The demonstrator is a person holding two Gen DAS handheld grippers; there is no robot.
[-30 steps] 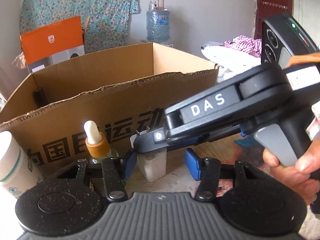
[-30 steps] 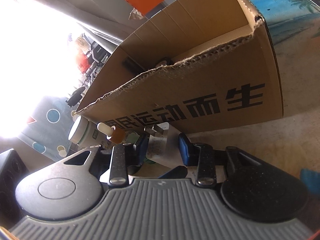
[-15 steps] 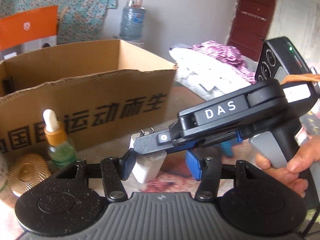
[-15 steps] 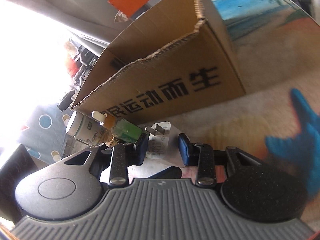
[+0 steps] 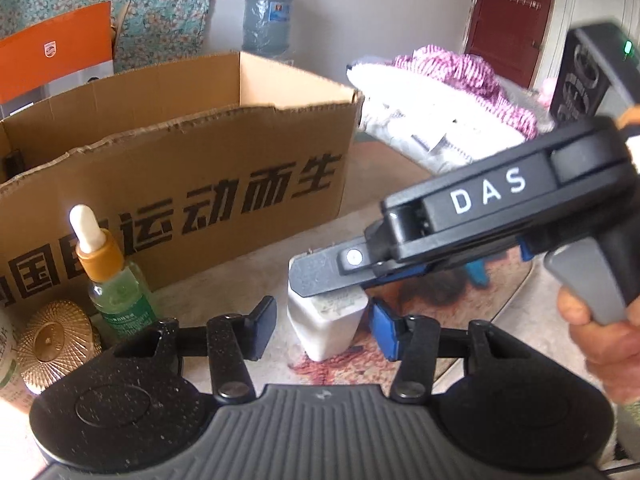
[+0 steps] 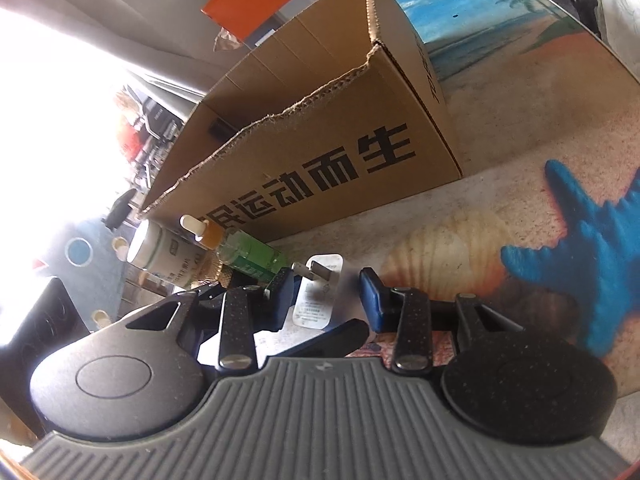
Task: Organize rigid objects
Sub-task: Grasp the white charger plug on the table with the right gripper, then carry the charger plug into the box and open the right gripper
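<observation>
Item: white charger [image 5: 322,334], prongs up, standing on the tabletop [image 6: 520,92] just in front of the lettered long side of the open cardboard box [image 5: 224,160], well in from the tabletop's rounded far edge. Left claw [image 5: 322,322]: jaws apart and closing, with the charger between them; a gap shows at the black pad, and the blue pad is at or very near the charger's other side. Right claw [image 6: 326,298]: jaws apart and opening, with the same charger between them; the blue pad stands clear of it, and the dark pad is close against it. Left wrist view only: one finger [image 5: 320,278] of the right claw crossing the charger's top, that claw's black body marked DAS, the hand [image 5: 600,344] on its grey trigger, a gold ribbed lid [image 5: 56,344] near the box's front, a water jug [image 5: 266,20] by the wall, and a pile of white and purple cloth [image 5: 440,96] past the box's right end. Right wrist view only: the charger's printed label and metal prongs [image 6: 306,270], the tabletop's beach print with a blue starfish [image 6: 592,256] and a shell [image 6: 444,256], a white bottle [image 6: 164,252] shown whole, and a dark object [image 6: 220,128] inside the box. Both views: a green dropper bottle [image 5: 116,280] with an amber collar, left of the charger along the box front, and an orange carton [image 5: 56,52] behind the box.
</observation>
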